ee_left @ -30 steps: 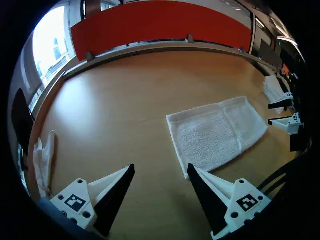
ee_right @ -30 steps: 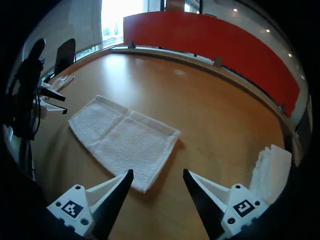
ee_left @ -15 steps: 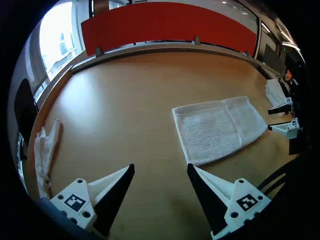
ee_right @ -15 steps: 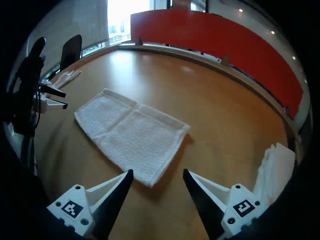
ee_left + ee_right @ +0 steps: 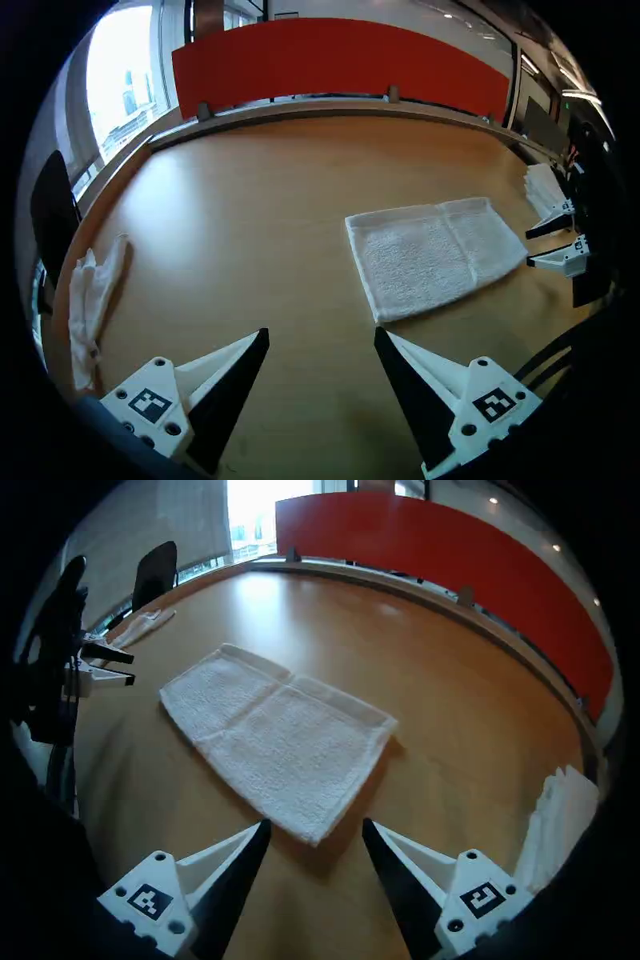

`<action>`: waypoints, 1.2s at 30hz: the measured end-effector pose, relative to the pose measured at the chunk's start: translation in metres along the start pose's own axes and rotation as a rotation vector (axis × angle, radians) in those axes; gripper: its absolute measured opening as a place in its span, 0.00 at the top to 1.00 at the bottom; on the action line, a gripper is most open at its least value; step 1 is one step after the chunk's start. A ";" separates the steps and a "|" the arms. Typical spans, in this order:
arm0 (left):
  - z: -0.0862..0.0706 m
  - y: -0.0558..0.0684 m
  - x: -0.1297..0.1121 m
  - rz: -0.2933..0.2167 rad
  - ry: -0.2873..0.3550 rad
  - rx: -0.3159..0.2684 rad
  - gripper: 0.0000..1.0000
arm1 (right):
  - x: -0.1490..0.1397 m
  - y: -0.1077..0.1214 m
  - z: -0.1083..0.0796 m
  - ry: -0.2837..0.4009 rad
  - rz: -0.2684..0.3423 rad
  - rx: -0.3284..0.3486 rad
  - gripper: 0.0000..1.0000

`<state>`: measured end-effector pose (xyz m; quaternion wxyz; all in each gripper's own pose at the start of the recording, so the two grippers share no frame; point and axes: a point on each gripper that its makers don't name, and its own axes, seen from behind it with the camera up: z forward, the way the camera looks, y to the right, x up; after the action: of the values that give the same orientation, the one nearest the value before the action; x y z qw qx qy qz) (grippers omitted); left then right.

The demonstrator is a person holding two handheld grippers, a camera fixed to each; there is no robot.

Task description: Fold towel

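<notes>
A white folded towel [image 5: 432, 254] lies flat on the wooden table [image 5: 264, 208]. My left gripper [image 5: 320, 352] is open, hovering above bare wood a little short and left of the towel's near corner. In the right gripper view the same towel [image 5: 276, 738] spreads ahead, and my right gripper [image 5: 316, 844] is open just behind its nearest corner, nothing between the fingers. The right gripper [image 5: 552, 240] also shows at the towel's far right edge in the left gripper view. The left gripper [image 5: 100, 666] appears at the far left of the right gripper view.
A crumpled white cloth [image 5: 92, 304] lies near the table's left edge. A stack of folded white towels [image 5: 560, 832] sits at the right side, also visible as the stack [image 5: 544, 188]. A red partition [image 5: 336, 64] lines the far edge. Dark chairs [image 5: 156, 572] stand by the window.
Both grippers have drawn back slightly from the towel, staying open. The towel lies as before.
</notes>
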<state>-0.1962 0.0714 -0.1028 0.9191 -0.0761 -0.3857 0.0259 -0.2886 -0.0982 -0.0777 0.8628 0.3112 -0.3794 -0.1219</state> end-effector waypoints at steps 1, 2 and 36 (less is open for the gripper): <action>-0.001 0.000 -0.001 0.003 0.004 -0.001 0.02 | 0.000 0.000 0.000 -0.002 -0.001 0.005 0.15; -0.002 0.000 -0.002 0.006 0.009 -0.002 0.02 | -0.001 -0.001 0.001 -0.003 -0.002 0.011 0.16; -0.032 -0.026 -0.032 -0.067 0.110 0.054 0.02 | -0.013 0.002 0.001 -0.083 -0.071 0.063 0.59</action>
<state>-0.1960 0.0382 -0.1437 0.9410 -0.0398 -0.3362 0.0011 -0.2977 -0.0915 -0.0838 0.8312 0.3460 -0.4074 -0.1532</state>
